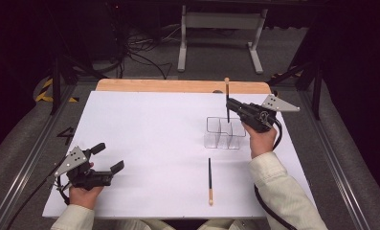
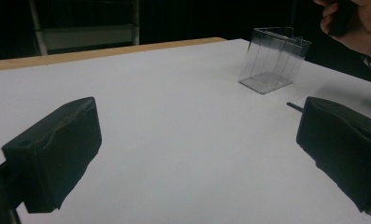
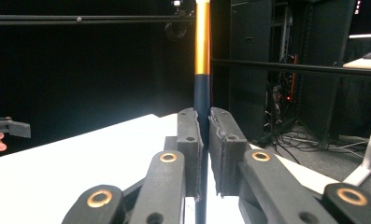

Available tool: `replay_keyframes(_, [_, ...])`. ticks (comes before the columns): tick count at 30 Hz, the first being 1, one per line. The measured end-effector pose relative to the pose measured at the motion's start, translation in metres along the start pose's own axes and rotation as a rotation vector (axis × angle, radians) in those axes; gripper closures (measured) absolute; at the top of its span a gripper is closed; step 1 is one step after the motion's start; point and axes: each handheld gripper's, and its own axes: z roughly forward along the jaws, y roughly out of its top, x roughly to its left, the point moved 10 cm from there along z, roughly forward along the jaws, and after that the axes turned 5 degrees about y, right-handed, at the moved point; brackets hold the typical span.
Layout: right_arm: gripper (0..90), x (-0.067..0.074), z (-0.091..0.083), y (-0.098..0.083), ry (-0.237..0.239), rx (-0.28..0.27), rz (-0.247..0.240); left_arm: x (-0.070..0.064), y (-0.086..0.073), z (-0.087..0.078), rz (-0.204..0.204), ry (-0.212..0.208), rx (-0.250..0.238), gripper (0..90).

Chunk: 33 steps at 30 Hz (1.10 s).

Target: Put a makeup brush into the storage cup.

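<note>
A clear plastic holder [image 1: 222,132] with several compartments stands right of the table's middle; it is also in the left gripper view [image 2: 273,59]. My right gripper [image 1: 229,104] is shut on a dark chopstick with a tan end [image 1: 227,98], held upright just above the holder's back; the right gripper view has the stick [image 3: 202,70] rising between the closed jaws. A second chopstick [image 1: 209,179] lies flat on the table near the front edge, tan end toward me. My left gripper [image 1: 107,157] rests open at the front left, nothing between its pads [image 2: 57,156].
The white table top [image 1: 154,134] has a wooden strip [image 1: 178,86] along its far edge. A metal frame and cables [image 1: 144,48] stand on the floor beyond. Dark rails run along both sides of the table.
</note>
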Motion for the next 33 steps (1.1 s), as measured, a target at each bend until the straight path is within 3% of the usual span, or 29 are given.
replay_keyframes(22, [82.9,-0.001,0.001,-0.034,0.002,0.046,0.033,0.0,0.0,0.0,0.0,0.001,0.003,0.9])
replay_keyframes(33, [82.9,0.001,0.002,-0.044,0.004,0.068,0.026,-0.002,-0.001,0.001,-0.002,-0.006,0.005,1.1])
